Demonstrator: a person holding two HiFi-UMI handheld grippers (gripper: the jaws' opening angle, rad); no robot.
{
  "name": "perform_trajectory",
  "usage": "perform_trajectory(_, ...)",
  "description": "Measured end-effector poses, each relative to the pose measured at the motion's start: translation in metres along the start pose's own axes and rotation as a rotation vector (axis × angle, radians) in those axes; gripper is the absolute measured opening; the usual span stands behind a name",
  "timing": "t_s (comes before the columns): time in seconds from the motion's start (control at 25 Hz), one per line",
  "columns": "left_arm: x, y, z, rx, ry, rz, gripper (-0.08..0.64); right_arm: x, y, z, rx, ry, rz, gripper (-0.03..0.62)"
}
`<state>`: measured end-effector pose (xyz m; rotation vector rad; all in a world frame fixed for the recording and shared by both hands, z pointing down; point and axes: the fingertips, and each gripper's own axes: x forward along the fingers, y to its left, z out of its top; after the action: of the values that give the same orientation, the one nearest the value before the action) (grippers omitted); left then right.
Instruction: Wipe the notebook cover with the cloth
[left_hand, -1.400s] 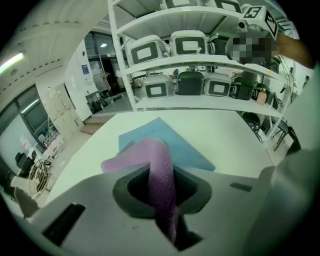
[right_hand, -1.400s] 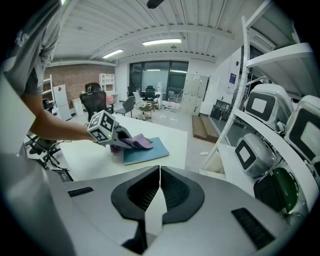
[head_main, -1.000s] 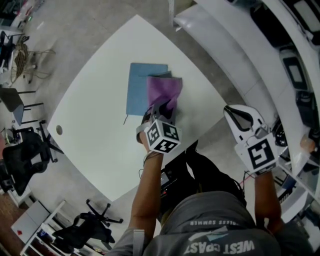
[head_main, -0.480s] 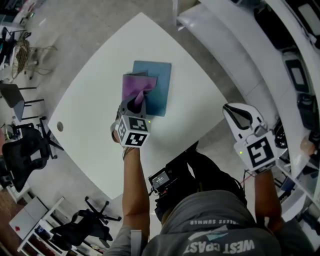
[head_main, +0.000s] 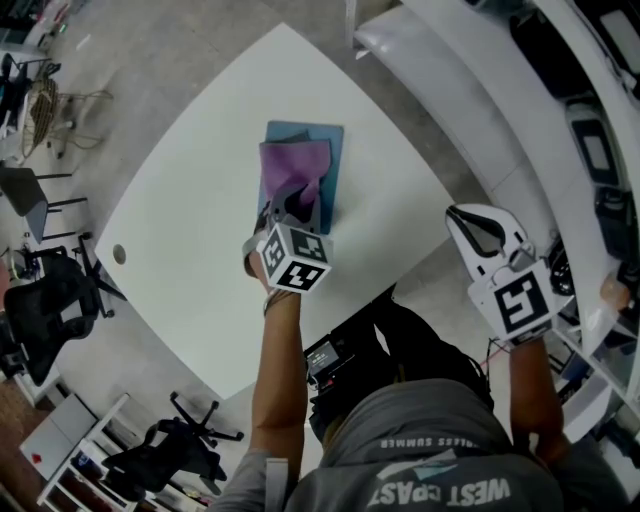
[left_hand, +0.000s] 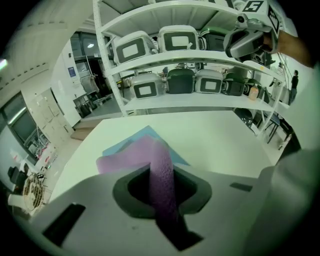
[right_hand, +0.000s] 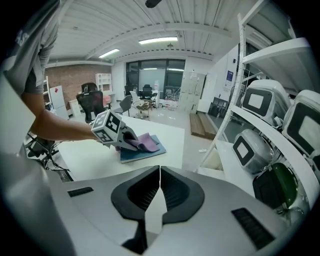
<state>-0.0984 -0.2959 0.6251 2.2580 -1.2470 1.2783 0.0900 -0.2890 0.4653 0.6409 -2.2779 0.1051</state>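
Halfway-ish: left gripper (head_main: 292, 207) pinching purple fabric cloth (head_main: 292, 165) just swept back toward 3 o'clock across blue rectangular notebook (head_main: 336, 170); right gripper (head_main: 478, 232) pressed together, idle.

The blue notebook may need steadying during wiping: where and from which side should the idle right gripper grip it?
Probably the blue notebook's bare right-hand edge, coming from the person's right, low along the white table. The purple cloth and left gripper cover its left and near parts; lying flat, it offers only a thin edge.

Cloth (head_main: 292, 165) on notebook (head_main: 335, 150) — mid-table (head_main: 180, 230)
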Motion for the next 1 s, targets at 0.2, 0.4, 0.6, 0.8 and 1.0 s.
perform_trajectory(0.2, 0.019, -0.051, 0.043, 0.091, -0.044, -0.104, 0.051, -0.005, -0.005, -0.009, 0.025, 0.013, -0.022, 0.031)
perform_trajectory(0.4, 0.027, -0.059, 0.053, 0.098, -0.055, -0.127, 0.051, -0.01, -0.01, -0.016, 0.042, 0.015, -0.035, 0.031)
perform_trajectory(0.6, 0.018, -0.018, 0.033, 0.056, -0.033, -0.06, 0.051, -0.007, -0.009, -0.017, 0.046, 0.019, -0.034, 0.031)
perform_trajectory(0.8, 0.003, 0.04, -0.007, -0.012, 0.028, 0.042, 0.051, 0.001, -0.006, -0.01, 0.032, 0.012, -0.014, 0.031)
perform_trajectory(1.0, -0.005, 0.066, -0.027, -0.037, 0.059, 0.088, 0.051, 0.007, -0.005, -0.007, 0.035, 0.009, -0.006, 0.031)
